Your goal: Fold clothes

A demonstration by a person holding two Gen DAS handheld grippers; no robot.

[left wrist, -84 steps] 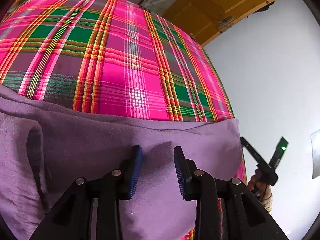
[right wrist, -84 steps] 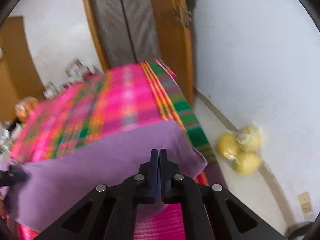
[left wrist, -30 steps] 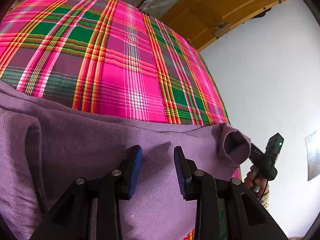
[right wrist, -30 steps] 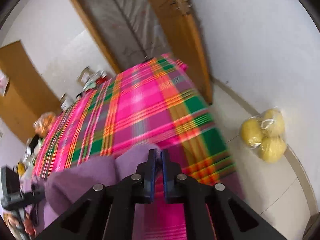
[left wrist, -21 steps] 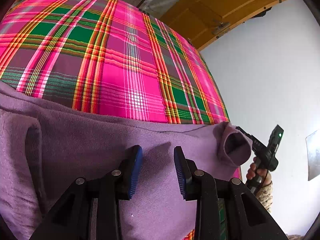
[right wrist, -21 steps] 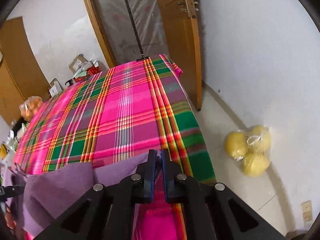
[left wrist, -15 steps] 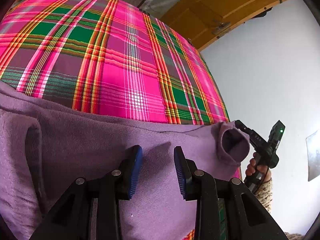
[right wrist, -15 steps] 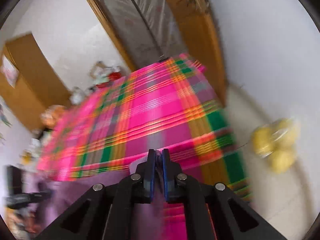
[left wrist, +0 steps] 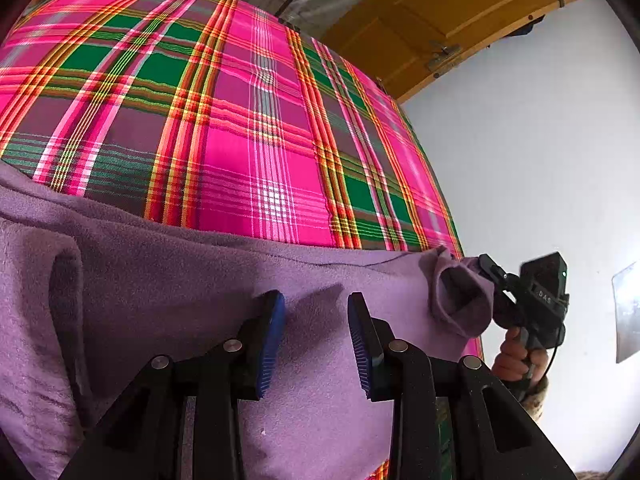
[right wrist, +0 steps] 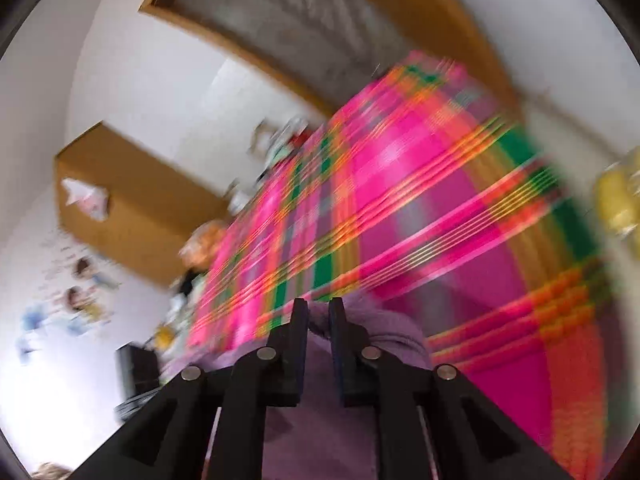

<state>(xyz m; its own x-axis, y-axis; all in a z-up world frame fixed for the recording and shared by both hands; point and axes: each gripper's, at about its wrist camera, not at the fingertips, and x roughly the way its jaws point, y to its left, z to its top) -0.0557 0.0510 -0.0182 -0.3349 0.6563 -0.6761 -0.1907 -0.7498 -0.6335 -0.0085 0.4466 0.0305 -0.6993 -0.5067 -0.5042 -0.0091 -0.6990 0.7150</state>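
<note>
A purple fleece garment lies across the near end of a pink, green and orange plaid bed cover. My left gripper stands open just over the purple cloth, with nothing pinched between its blue pads. At the garment's right corner, my right gripper sits against a raised, cupped fold of the cloth. In the blurred right wrist view the right gripper has its jaws opening, with a gap between them and purple cloth still lying in it.
A hand holds the right gripper beside a white wall. A wooden door stands past the bed's far end. A bag of yellow fruit lies on the floor to the right. Clutter sits at the bed's far left.
The right gripper's jaws have gone from tight together to a visible gap, and its view has tilted and swung. The lifted corner stays at the bed's right edge. The left gripper is unchanged.
</note>
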